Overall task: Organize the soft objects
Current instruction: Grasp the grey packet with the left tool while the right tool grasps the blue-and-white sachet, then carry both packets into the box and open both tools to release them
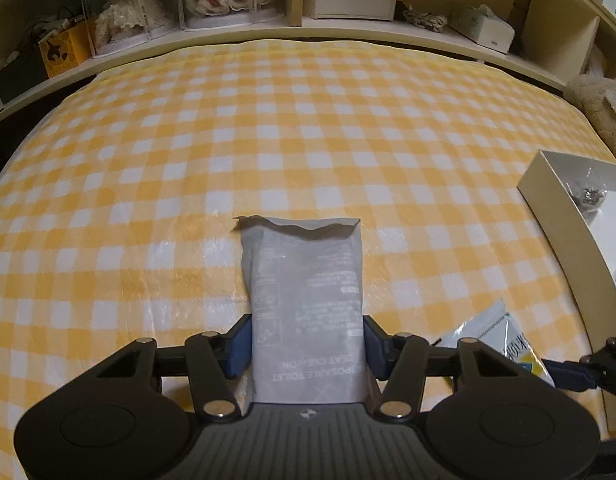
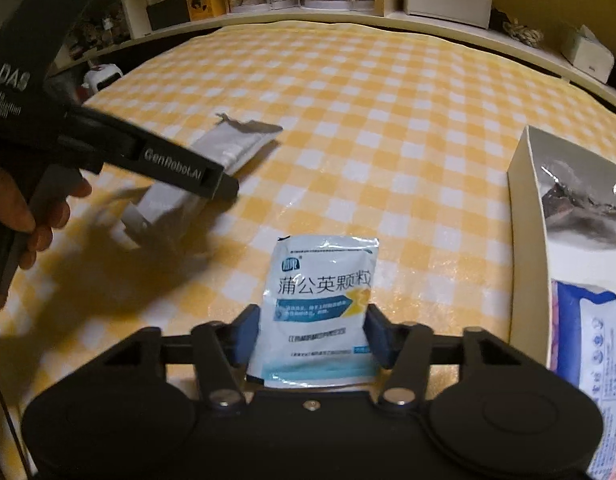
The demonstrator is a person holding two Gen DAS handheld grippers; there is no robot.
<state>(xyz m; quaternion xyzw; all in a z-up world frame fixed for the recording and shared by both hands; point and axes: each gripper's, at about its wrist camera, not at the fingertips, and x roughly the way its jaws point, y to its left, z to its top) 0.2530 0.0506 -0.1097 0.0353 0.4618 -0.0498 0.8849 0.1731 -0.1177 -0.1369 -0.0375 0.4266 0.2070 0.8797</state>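
Observation:
On the yellow-checked blanket (image 1: pixel 308 120), a grey packet (image 1: pixel 304 280) printed "disposable toilet seat cushion" lies lengthwise between my left gripper's (image 1: pixel 307 344) blue pads, which press on its two long edges. My right gripper (image 2: pixel 312 336) is shut the same way on a white and blue sachet (image 2: pixel 320 292) with Chinese print. The right wrist view also shows a hand (image 2: pixel 12 208) holding the left gripper's black finger (image 2: pixel 180 168) over the grey packet (image 2: pixel 236 144). The sachet's corner (image 1: pixel 496 332) shows at the lower right of the left wrist view.
An open cream box (image 2: pixel 524 208) stands on the blanket to the right, holding a dark foil bag (image 2: pixel 580 204) and a blue and white packet (image 2: pixel 596 340). Shelves (image 1: pixel 348 26) with dolls in clear cases and boxes line the far edge. A plush toy (image 1: pixel 600 108) sits far right.

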